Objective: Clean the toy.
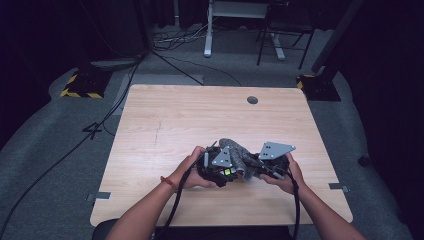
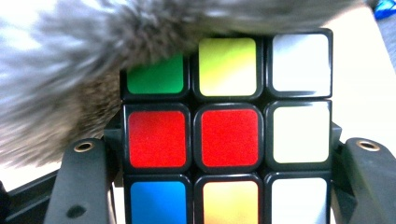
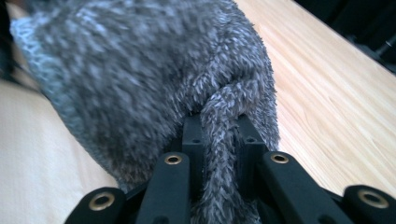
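Note:
A colour puzzle cube (image 2: 229, 135) with red, white, green, yellow, blue and orange tiles sits between the jaws of my left gripper (image 2: 224, 154), which is shut on it. A fuzzy grey cloth (image 3: 154, 84) drapes over the cube's top left corner. My right gripper (image 3: 223, 140) is shut on a bunched fold of that cloth. From the high view, both grippers meet near the table's front middle, left gripper (image 1: 220, 167) and right gripper (image 1: 265, 162), with the grey cloth (image 1: 237, 152) between them.
The light wooden table (image 1: 175, 120) has a round cable hole (image 1: 252, 100) at the back. Cables trail from both grippers over the front edge. Dark floor, stands and desk legs lie beyond the table.

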### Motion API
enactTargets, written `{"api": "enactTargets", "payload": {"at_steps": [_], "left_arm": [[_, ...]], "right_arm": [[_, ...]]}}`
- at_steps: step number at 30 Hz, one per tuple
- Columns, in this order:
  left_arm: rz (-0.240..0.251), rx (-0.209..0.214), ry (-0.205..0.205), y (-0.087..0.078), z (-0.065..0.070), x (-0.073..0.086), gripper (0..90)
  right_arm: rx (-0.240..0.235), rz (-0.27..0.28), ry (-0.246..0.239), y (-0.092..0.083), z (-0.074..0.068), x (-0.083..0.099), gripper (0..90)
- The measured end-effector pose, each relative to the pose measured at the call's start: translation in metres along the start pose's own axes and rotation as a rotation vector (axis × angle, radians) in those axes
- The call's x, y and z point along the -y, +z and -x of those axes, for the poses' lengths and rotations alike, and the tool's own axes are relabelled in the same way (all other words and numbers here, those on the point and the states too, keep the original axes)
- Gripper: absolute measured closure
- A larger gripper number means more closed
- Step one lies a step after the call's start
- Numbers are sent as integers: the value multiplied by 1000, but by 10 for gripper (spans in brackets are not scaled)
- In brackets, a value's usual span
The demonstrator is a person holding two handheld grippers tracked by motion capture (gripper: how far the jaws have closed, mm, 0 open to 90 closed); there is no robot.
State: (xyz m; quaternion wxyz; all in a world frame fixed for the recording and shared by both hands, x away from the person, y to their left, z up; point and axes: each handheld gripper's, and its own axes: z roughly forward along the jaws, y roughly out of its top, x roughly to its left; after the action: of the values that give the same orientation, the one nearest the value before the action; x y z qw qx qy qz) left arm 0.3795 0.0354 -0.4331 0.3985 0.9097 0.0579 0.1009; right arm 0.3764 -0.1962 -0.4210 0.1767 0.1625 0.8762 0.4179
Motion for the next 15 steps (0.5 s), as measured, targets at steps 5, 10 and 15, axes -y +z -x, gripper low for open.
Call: {"api": "enactTargets", "payload": {"at_steps": [5,10,15], "left_arm": [[46,-4,-11,-9,-1,0,335],[65,1,-13,-10,-1,0,335],[45,4,6,-5,0,0,333]], "right_arm": [[-33,-49,27,5,7,15,788],[-80,-39,52,7,8,18,788],[-130,-3,44,4,2,15,789]]}}
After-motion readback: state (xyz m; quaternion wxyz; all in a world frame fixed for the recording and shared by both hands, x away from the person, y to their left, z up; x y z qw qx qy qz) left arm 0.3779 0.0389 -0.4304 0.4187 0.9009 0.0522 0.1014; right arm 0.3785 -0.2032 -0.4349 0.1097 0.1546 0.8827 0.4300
